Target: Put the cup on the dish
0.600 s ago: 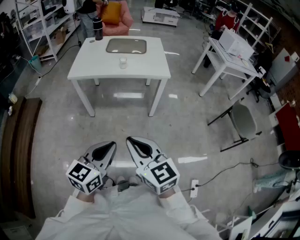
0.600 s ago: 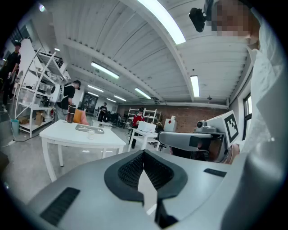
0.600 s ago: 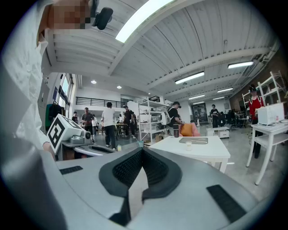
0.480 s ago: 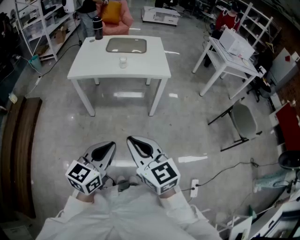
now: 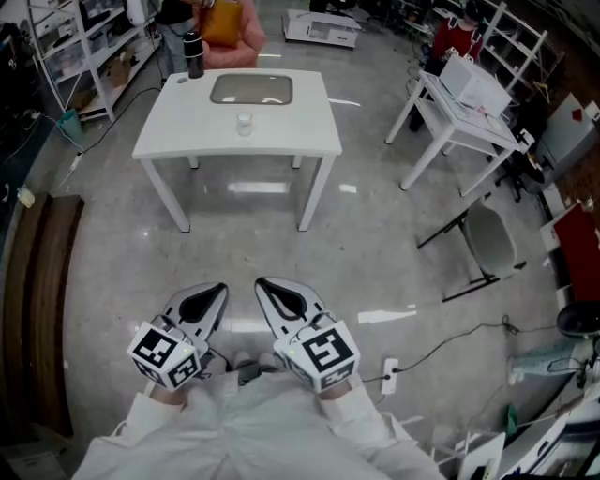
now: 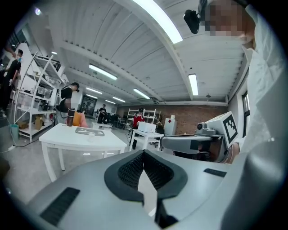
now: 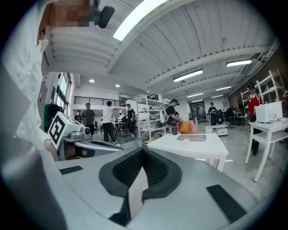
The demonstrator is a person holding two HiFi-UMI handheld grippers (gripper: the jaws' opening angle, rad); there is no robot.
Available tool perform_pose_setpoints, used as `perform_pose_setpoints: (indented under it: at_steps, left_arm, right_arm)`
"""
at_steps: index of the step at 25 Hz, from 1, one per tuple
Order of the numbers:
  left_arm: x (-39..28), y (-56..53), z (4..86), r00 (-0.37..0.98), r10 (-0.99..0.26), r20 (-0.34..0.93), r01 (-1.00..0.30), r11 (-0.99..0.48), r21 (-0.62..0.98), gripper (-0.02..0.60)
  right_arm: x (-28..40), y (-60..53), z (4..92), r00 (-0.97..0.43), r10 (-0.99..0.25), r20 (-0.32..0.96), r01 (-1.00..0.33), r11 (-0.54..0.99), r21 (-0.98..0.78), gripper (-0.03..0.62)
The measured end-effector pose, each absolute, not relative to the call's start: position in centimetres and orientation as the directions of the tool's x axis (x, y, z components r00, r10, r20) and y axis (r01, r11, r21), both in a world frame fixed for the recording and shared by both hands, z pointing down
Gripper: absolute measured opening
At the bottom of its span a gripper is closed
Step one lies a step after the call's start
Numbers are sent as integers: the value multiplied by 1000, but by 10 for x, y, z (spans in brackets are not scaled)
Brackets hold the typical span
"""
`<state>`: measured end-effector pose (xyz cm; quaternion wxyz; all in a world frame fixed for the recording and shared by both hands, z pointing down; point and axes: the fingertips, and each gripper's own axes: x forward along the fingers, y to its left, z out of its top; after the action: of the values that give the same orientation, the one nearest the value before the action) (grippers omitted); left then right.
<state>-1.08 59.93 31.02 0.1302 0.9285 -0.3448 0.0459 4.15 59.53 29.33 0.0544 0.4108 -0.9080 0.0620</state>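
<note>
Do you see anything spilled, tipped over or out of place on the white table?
Nothing stands out. The cup stands on the table near the dish, not yet on it. The dish lies flat, and the dark bottle stands upright at a far corner. No spill shows from here.

- I get the cup (image 5: 245,123) only as a tiny pale speck on the table (image 5: 300,127); its shape is beyond me.
- Top edge cuts off the person (image 5: 173,13) behind the table.
</note>
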Motion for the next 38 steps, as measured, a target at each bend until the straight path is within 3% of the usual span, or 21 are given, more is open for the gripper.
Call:
perform_pose_setpoints:
  at_steps: [6,26,38]
  left_arm:
    - [-4,591,318,769,-611,187,-639,-734,229,8]
    - [33,559,349,757,-617,215,-653,-705,277,8]
    - [9,434,348,777,-589,223,-630,-726,278,8]
  right_arm:
    - [51,586,311,-647,-736,202,-763,631,-144,15]
    - [61,558,337,-740,-644,192,-672,713,-201,15]
    - [53,420,328,-624,-759,186,-781,602,-165,15]
